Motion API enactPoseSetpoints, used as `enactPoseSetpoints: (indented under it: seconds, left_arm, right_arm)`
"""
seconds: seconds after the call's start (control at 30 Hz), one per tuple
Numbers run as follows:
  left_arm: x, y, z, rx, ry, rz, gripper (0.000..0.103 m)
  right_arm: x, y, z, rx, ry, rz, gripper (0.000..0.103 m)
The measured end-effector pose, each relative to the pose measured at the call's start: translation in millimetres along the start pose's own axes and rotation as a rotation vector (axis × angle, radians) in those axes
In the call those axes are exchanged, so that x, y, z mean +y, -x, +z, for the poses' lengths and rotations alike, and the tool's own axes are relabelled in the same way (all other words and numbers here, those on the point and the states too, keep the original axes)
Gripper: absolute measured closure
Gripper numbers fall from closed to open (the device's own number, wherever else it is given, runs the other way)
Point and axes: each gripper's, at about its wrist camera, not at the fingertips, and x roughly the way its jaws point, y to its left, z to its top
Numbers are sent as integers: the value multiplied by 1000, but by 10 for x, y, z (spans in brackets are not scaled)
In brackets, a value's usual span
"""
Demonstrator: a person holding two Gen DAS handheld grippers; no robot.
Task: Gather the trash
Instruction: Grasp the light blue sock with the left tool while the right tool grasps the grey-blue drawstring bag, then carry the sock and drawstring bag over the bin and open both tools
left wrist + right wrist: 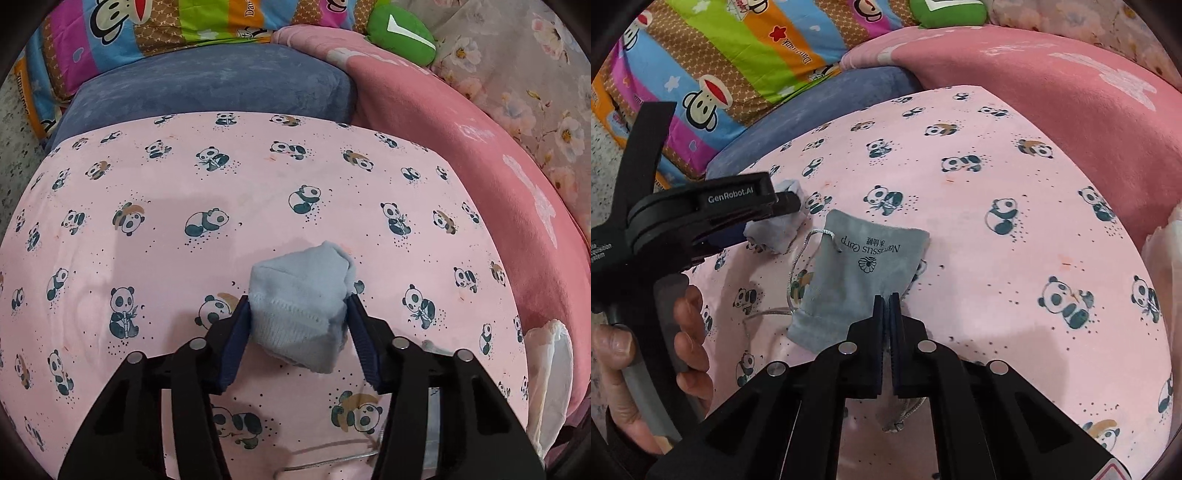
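Observation:
A crumpled light blue cloth lies on the pink panda-print sheet. My left gripper is shut on it, with both blue pads pressing its sides. The right wrist view shows the same cloth under the left gripper. A grey drawstring pouch with printed lettering lies flat on the sheet. My right gripper is shut on the pouch's near corner, and a loop of its grey cord hangs below the fingers.
A white plastic bag sits at the sheet's right edge against a pink blanket. Behind are a blue cushion, a colourful cartoon quilt and a green plush. A hand holds the left gripper's handle.

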Motion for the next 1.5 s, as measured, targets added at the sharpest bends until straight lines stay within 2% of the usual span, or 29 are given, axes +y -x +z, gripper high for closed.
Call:
enactPoseSetpoints:
  seconds: [0.07,0.17,0.53,0.97,1.2,1.5]
  left_arm:
    - [-26,31,-32,-3,-6,4,65]
    - [-84,111,-87,2,-6,-9,69]
    - [-464,596,-377,-31,-41,-24,69]
    - [-1248,1148,-680,-93,-153,-66,69]
    - [-1706,1337,-815,-116,-226,-101,69]
    - [-2236,1434,-990,-122,-317,-145,69]
  right_arm:
    - [-78,63,-9,-9,-18,-4,99]
    - [-186,173,-21,-24,-35,-10,99]
    - [-462,748,34,-132,-68,8,99]
    - [-737,1708,-6,-289,-108,11,99]
    - [-1077,2253,-32,-371,-145,-15,99]
    - [-1505,2669,-62,-427,-196,-55,99]
